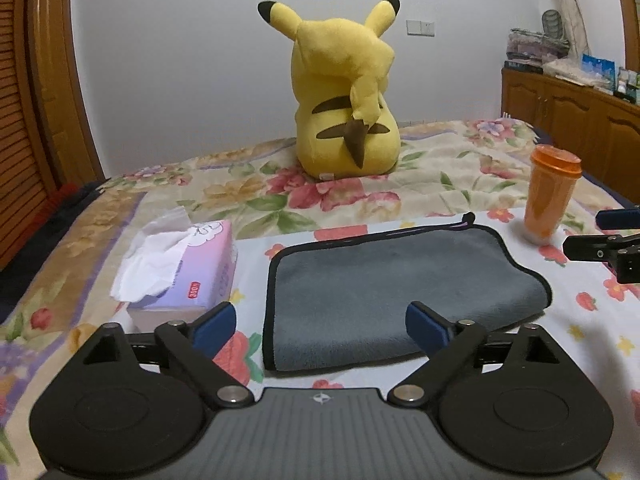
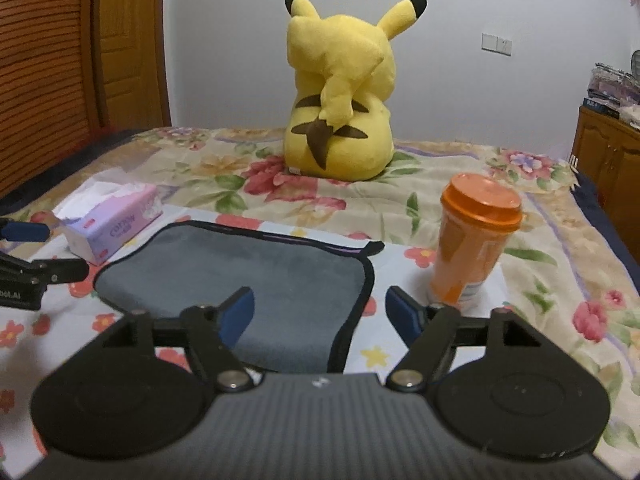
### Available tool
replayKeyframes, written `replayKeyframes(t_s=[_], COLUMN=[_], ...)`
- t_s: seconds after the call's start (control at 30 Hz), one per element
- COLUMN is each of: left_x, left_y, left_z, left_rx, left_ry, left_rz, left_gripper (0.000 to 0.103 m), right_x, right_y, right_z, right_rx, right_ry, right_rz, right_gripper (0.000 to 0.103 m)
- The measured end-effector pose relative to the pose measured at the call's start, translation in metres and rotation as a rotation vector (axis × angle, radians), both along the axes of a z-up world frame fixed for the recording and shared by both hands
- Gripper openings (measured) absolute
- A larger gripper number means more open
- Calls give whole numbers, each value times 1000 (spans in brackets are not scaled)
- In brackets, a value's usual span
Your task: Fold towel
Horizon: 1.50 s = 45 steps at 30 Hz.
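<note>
The bed (image 1: 460, 152), covered by a floral spread, carries every item. A yellow plush toy (image 1: 346, 92) sits upright toward the far edge, back to the cameras. The grey towel (image 1: 384, 292), black-trimmed and already folded over, lies flat near the near edge, between a tissue box (image 1: 188, 276) on its left and an orange lidded cup (image 1: 550, 196) on its right, touching neither. The left gripper (image 1: 320, 326) hovers released at the towel's near left corner; the right gripper (image 2: 320, 314), likewise released, hovers at its near right corner, grasping nothing.
</note>
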<state>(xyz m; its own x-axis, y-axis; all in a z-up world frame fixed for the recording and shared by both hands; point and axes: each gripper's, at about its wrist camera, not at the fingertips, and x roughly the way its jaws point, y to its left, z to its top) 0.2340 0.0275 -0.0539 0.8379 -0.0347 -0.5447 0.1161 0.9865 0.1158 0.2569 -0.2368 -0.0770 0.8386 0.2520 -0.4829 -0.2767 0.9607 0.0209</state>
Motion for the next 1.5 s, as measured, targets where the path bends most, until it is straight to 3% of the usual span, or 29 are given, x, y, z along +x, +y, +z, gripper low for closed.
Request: replayKeyframes(t_s=[0.07,0.2,0.33,1.07,1.5], left_x=[-7,-22,-35,-105,-147], left_y=[-1,-3,-3,-4,-14], left_z=[5,14,21,92,122], left_rx=[0,-10,-39,-41,-46], left_ry=[-5,-18,-8,-52,-81], left_rz=[-5,0,5,85,56], left_gripper=[100,103,103,103,103], right_x=[-7,-21,-33,-94,-133], right_y=[-1,-4,-3,-16,-22], right_z=[4,14,22,78,105], right_rx=[1,8,13,59,72], right_ry=[-9,-26,-35,-54,-98], right_rz=[-1,4,6,-56,-79], right_gripper=[87,91,103,103,103])
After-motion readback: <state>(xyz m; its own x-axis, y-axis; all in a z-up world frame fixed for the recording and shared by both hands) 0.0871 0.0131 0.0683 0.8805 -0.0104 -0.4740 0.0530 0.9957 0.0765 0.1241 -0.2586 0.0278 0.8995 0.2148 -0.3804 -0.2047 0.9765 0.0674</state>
